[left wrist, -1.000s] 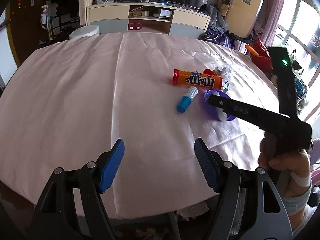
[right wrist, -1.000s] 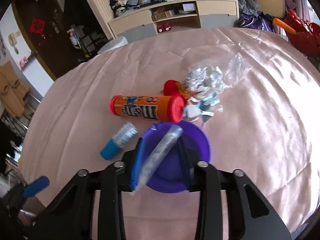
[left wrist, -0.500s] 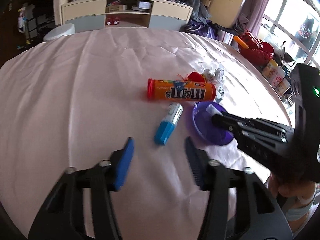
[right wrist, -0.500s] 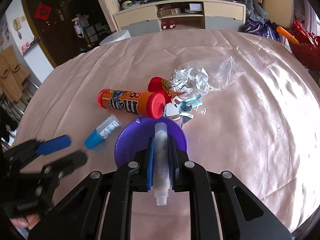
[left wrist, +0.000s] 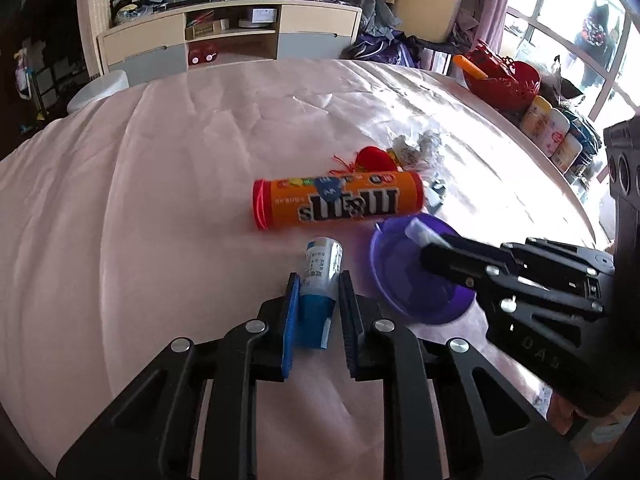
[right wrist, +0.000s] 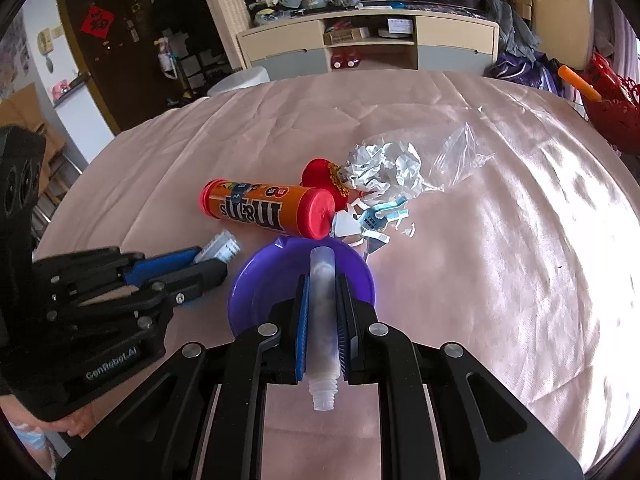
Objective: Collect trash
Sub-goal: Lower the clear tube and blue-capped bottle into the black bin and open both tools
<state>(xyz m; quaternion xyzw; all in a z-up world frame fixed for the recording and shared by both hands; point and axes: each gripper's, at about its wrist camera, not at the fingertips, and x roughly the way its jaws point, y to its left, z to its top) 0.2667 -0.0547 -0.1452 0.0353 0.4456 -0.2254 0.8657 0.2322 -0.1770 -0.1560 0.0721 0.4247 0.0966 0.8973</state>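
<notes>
My left gripper [left wrist: 318, 284] is shut on a small bottle with a blue cap [left wrist: 320, 276] lying on the pink tablecloth; it also shows in the right wrist view [right wrist: 220, 249]. My right gripper [right wrist: 323, 286] is shut on a clear plastic tube [right wrist: 323, 312] and holds it over a purple dish [right wrist: 276, 280]. The dish [left wrist: 404, 280] also shows in the left wrist view. An orange m&m's tube [right wrist: 266, 208] lies behind the dish. Crumpled white paper [right wrist: 384, 170], a red ornament [right wrist: 318, 174], paper scraps [right wrist: 376, 220] and a clear plastic bag [right wrist: 456, 156] lie beyond it.
The round table is covered by a pink cloth [left wrist: 160, 184]. A red basket [left wrist: 504, 80] and several jars [left wrist: 552, 132] stand off the table's right edge. A shelf unit [right wrist: 368, 44] stands behind the table.
My left gripper has moved forward to the blue-capped bottle and shut on it. My right gripper has straightened the clear tube in its grip over the purple dish.
</notes>
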